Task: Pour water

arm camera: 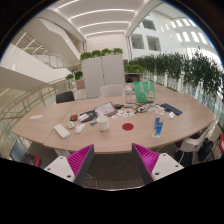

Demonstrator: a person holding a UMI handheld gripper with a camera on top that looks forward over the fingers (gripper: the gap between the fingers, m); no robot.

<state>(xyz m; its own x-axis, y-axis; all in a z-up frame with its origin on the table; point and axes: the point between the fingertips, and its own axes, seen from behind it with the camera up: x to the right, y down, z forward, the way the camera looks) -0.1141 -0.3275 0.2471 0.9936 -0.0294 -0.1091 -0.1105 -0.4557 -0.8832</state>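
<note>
The tongs [113, 160] are held wide open and empty, short of the bench [60, 138]. A blue-capped bottle [157, 126] stands at 1 o'clock beyond them, 1 red disc [127, 126] near it. An upright, centred approach is advised.

Beyond the gripper's [113, 160] spread fingers with matt magenta pads [80, 157], the long curved table [60, 138] shows a smooth pale wood-look top, bearing a clear blue plastic bottle [157, 125], a glossy red round disc [127, 126] and white paper sheets [104, 108]
</note>
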